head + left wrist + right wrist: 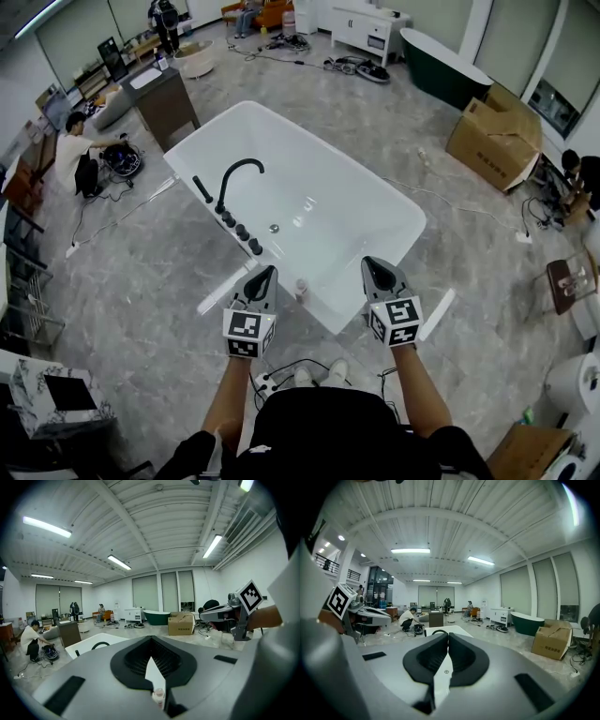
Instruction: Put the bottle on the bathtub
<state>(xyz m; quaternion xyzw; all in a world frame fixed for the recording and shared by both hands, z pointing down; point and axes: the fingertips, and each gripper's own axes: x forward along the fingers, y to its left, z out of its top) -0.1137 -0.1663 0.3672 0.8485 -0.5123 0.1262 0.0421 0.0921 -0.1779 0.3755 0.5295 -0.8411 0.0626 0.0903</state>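
Note:
A small pale bottle (301,289) stands upright on the near rim of the white bathtub (211,131), close to the black faucet (234,178). It sits between my two grippers, and neither holds it. My left gripper (266,272) hangs just left of the bottle, its jaws shut to a point. My right gripper (374,263) is further right over the rim, also shut and empty. In the left gripper view the left gripper (150,639) is shut at the tips, and the bottle (158,696) shows through the narrow slit below. The right gripper (448,634) shows the tub through its slit.
A cardboard box (494,136) and a dark green tub (445,66) stand at the back right. A brown cabinet (167,98) is behind the tub's far left corner, with a person (75,150) sitting on the floor beside it. Cables (281,375) lie by my feet.

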